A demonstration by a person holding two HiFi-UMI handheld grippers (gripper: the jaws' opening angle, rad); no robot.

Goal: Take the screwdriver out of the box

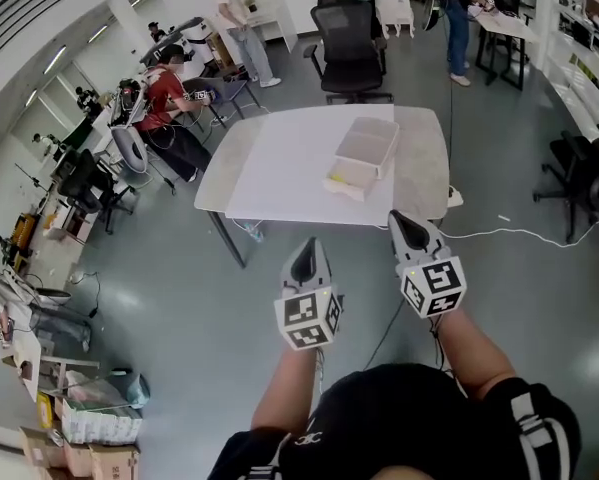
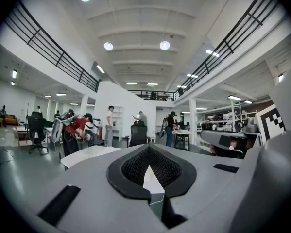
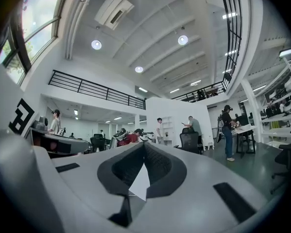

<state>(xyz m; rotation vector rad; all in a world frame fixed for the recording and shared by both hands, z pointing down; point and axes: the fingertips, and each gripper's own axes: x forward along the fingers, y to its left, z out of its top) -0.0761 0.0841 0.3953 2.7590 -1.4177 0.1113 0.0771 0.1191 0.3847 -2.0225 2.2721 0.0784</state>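
A rounded white table (image 1: 279, 168) stands on the grey floor, well ahead of the person; a black office chair (image 1: 349, 43) sits beyond it; a translucent rectangular plastic box (image 1: 369, 148) lies on the table's right part, its long axis running away from the person and slightly right; something yellowish shows at its near end, but the screwdriver itself is too small to make out; the left gripper (image 1: 307, 251) and the right gripper (image 1: 407, 223) hover short of the table, jaws pressed together, nothing between them.
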